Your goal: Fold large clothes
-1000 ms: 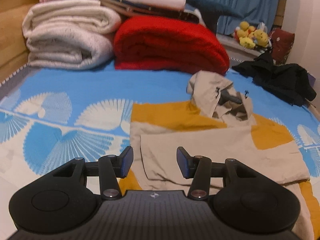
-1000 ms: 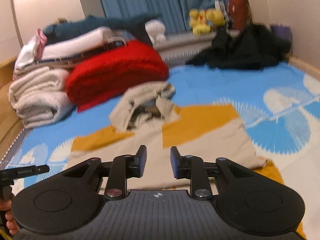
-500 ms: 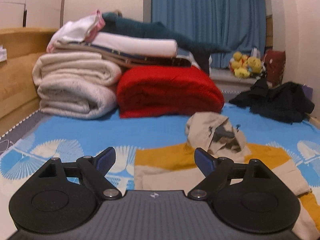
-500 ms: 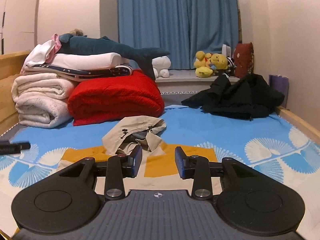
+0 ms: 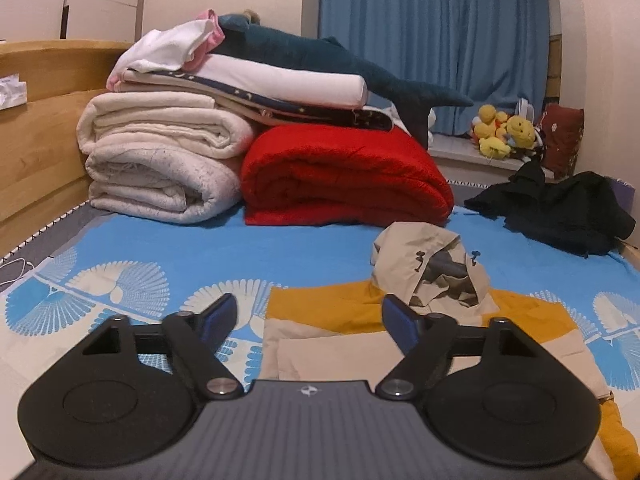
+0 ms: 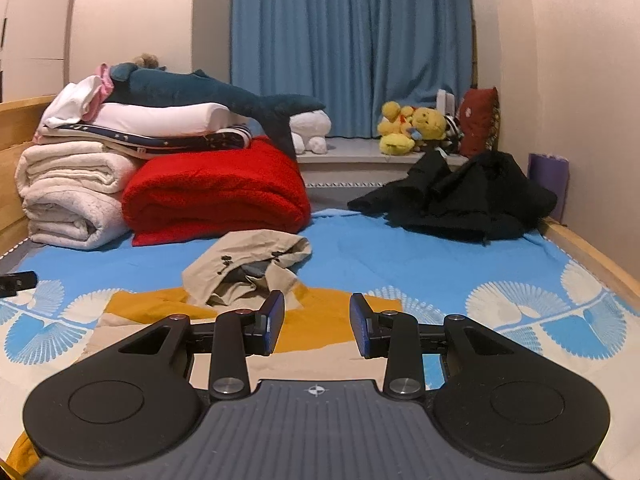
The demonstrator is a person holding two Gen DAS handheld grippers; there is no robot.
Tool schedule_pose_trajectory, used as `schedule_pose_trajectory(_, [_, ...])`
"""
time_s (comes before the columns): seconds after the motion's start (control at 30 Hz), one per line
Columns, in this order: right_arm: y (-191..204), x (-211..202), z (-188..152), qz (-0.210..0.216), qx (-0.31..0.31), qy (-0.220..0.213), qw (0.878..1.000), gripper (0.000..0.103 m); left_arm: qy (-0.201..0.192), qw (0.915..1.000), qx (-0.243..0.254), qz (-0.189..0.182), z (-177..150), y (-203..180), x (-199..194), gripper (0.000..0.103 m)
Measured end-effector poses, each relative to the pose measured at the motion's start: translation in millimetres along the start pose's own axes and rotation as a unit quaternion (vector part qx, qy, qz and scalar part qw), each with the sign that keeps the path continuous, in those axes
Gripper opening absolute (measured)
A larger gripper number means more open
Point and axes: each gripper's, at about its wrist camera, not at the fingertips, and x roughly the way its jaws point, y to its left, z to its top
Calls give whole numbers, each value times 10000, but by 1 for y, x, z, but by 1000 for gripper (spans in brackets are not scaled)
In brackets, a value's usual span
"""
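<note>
My left gripper [image 5: 308, 318] is closing from wide with nothing between its jaws; my right gripper [image 6: 317, 327] stands partly open, empty. The beige-and-yellow jacket [image 5: 344, 312] lies flat below both, with open blue bedspread [image 5: 168, 252] to its left.

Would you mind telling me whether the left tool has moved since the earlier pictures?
Yes. The left tool has lifted and tipped up: the red blanket sits lower in its view, and the curtain now fills the top. Its jaws, empty, are closing.
</note>
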Motion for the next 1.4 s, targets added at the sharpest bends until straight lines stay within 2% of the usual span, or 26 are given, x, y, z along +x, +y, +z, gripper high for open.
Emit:
schedule_pose_trajectory(0.1, [-6, 8, -5, -6, 136, 136, 9998, 38, 170, 9998, 90, -9, 8, 6, 10, 66])
schedule_pose_trajectory(0.23, [-9, 19, -11, -3, 247, 257, 9994, 37, 488, 9983, 324, -73, 24, 7, 36, 36])
schedule_pose_trajectory(0.33, [-10, 27, -12, 28, 317, 313, 9990, 34, 656, 9964, 411, -335, 46, 3, 62, 27])
schedule_pose_trajectory(0.4, [-14, 33, -13, 42, 361, 336, 9988, 14, 805, 9947, 448, -449, 61, -4, 82, 27])
schedule_pose_trajectory(0.47, [-19, 41, -15, 8, 449, 429, 9981, 4, 991, 9925, 482, -526, 77, -12, 105, 27])
schedule_pose_trajectory(0.6, [-29, 57, -20, -120, 786, 670, 9946, 2, 1418, 9864, 357, -753, 110, -30, 160, 27])
schedule_pose_trajectory(0.7, [-28, 67, -25, -158, 778, 779, 9938, 2, 1604, 9834, 185, -828, 131, -44, 205, 27])
schedule_pose_trajectory(0.9, [-27, 87, -33, -185, 813, 1091, 9905, 4, 2049, 9748, 80, -883, 137, -86, 300, 27])
schedule_pose_trajectory(1.03, [-25, 99, -37, -202, 837, 1294, 9879, 4, 2112, 9719, 158, -1030, 128, -121, 355, 31])
schedule_pose_trajectory(1.1, [-25, 100, -38, -199, 773, 1311, 9881, 4, 2061, 9728, 211, -1036, 123, -138, 382, 49])
schedule_pose_trajectory(1.17, [-26, 102, -40, -241, 769, 1341, 9877, 4, 2005, 9746, 176, -981, 118, -153, 408, 82])
schedule_pose_trajectory(1.2, [-26, 103, -41, -240, 793, 1381, 9869, 4, 1985, 9750, 201, -981, 116, -160, 422, 87])
schedule_pose_trajectory(1.4, [-28, 112, -46, -298, 757, 1539, 9847, 4, 1909, 9788, 372, -647, 101, -195, 489, 88])
